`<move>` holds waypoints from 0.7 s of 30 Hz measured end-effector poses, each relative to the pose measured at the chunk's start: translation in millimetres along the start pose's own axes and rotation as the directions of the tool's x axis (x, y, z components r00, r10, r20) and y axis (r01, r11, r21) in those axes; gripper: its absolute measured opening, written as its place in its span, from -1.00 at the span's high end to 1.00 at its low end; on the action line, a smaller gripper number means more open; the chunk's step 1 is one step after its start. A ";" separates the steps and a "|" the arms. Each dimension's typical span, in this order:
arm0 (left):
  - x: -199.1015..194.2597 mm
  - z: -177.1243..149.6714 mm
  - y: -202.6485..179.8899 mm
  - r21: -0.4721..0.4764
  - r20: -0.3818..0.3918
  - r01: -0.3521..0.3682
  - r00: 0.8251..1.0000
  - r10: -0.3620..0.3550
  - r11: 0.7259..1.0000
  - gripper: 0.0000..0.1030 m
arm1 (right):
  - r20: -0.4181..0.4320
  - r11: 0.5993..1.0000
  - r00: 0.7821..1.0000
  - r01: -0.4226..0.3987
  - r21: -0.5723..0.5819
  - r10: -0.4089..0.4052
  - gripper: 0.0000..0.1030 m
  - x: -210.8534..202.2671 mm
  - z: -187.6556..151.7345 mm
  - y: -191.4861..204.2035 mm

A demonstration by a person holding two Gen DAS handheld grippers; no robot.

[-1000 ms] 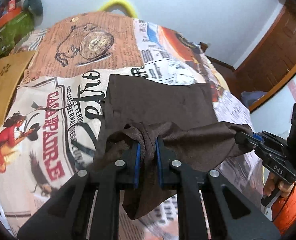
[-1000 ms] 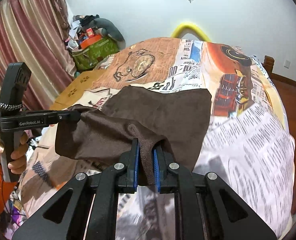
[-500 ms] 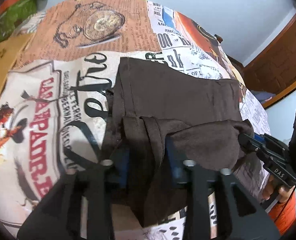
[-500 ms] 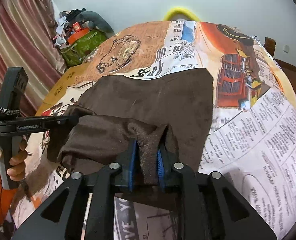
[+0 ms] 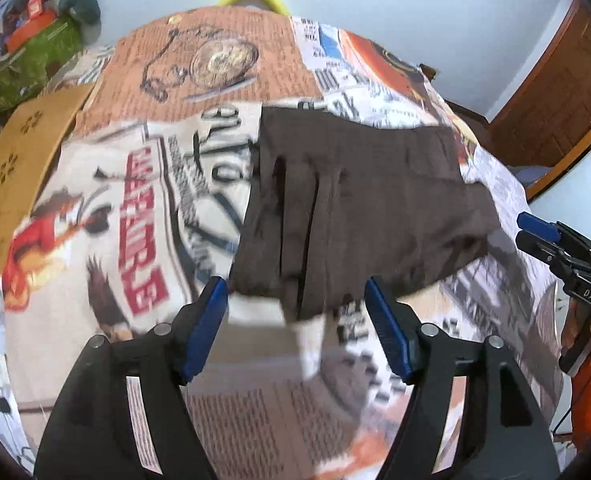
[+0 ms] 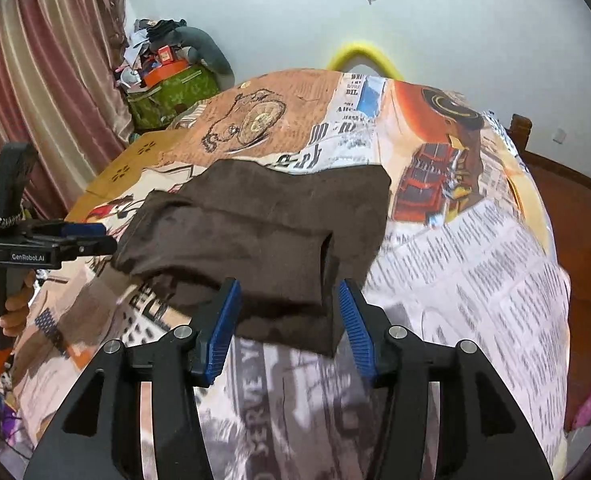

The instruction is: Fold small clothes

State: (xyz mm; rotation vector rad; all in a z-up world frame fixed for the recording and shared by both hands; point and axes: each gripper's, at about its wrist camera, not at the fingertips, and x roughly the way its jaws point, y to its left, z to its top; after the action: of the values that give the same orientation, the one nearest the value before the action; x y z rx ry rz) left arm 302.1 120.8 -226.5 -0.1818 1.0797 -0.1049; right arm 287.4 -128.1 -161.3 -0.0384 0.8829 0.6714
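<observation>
Newsprint-patterned bed cover (image 6: 475, 248); brown garment (image 6: 263, 232) folded (edges ragged); both hand-held grippers, left (image 5: 295, 320) and right (image 6: 287, 320), opening, gripping nothing; withdraw cleanly.

Both handheld tools point steeply downward: the left gripper (image 5: 295, 312) with jaws opening wide, the right gripper (image 6: 289, 320) also opening, nothing pinched between either pair.

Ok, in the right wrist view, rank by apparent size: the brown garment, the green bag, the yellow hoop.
1. brown garment, largest by far.
2. green bag.
3. yellow hoop, smallest.
Bag and hoop sit farther back, so true sizes are unsure.
</observation>
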 end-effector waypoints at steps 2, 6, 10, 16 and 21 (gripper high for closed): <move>7.6 -10.3 3.5 0.005 -0.046 -0.010 0.999 0.010 1.000 -0.44 | -0.030 1.000 0.999 -0.019 -0.001 0.019 0.08 2.9 -10.1 0.2; 22.3 -19.2 13.1 -0.007 -0.103 -0.059 0.993 0.058 0.998 -0.44 | -0.104 0.999 0.994 -0.040 0.009 0.041 0.08 19.2 -29.4 1.4; 22.7 -14.0 18.5 -0.027 -0.090 -0.062 0.994 0.060 0.998 -0.44 | -0.133 0.997 0.988 -0.071 0.024 0.074 0.08 32.5 -30.8 4.1; 32.7 22.8 3.2 0.058 -0.116 -0.056 0.991 0.062 0.997 -0.44 | -0.134 0.992 0.983 -0.124 0.003 0.124 0.08 45.9 -2.9 18.0; 47.8 60.2 -4.8 0.112 -0.083 -0.107 0.990 0.117 0.988 -0.44 | -0.104 0.989 0.984 -0.145 0.009 0.145 0.08 59.5 20.2 16.8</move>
State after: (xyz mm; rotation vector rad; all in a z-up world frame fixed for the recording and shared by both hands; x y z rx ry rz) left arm 377.7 113.5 -239.4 -0.0194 1.1676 -0.0703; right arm 318.7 -77.3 -187.3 -0.0081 0.9932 0.8108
